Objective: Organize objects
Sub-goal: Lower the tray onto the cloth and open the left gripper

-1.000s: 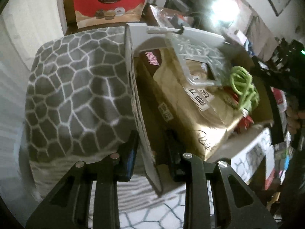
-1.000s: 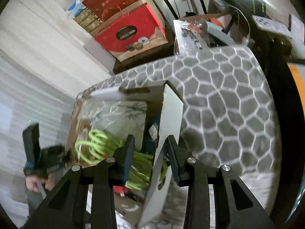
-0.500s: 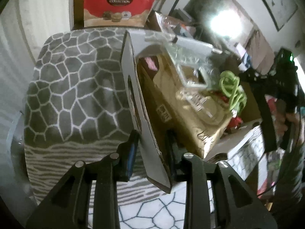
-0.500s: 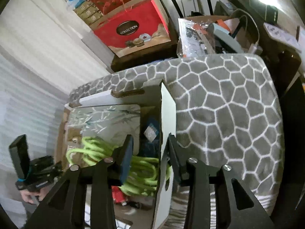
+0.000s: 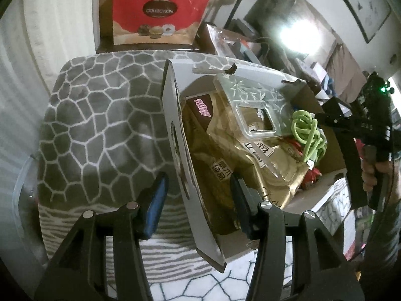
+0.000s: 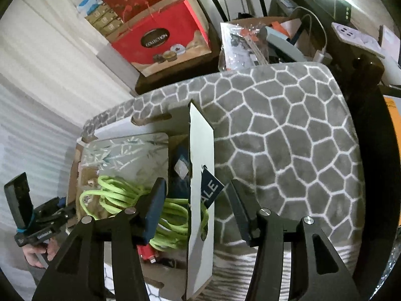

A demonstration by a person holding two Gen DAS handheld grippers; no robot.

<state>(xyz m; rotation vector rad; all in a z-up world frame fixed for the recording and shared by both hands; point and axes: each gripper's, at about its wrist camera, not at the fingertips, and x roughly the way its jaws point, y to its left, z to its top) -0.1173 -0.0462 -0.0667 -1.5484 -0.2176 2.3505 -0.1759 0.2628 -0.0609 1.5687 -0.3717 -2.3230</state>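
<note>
- The box [image 5: 250, 75] sits on the blanket [image 5: 100, 130], centre-right of the left wrist frame.
- In it — cable [image 5: 307, 135] right of the bag [image 5: 240, 160], tray [image 5: 250, 100] on top.

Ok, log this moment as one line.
left gripper: opening, astride white cardboard box flap | right gripper: opening, astride opposite flap | neither gripped

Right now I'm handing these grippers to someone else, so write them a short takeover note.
Left gripper: open, jaws just opening, straddling the box's left flap without pressing it.
Right gripper: open, jaws just opening, astride the right flap.
Cardboard box sits on the grey patterned cushion, holding a gold bag, clear lid and green cable.
Done: box packed, flaps released.
Left: likely closing it.
</note>
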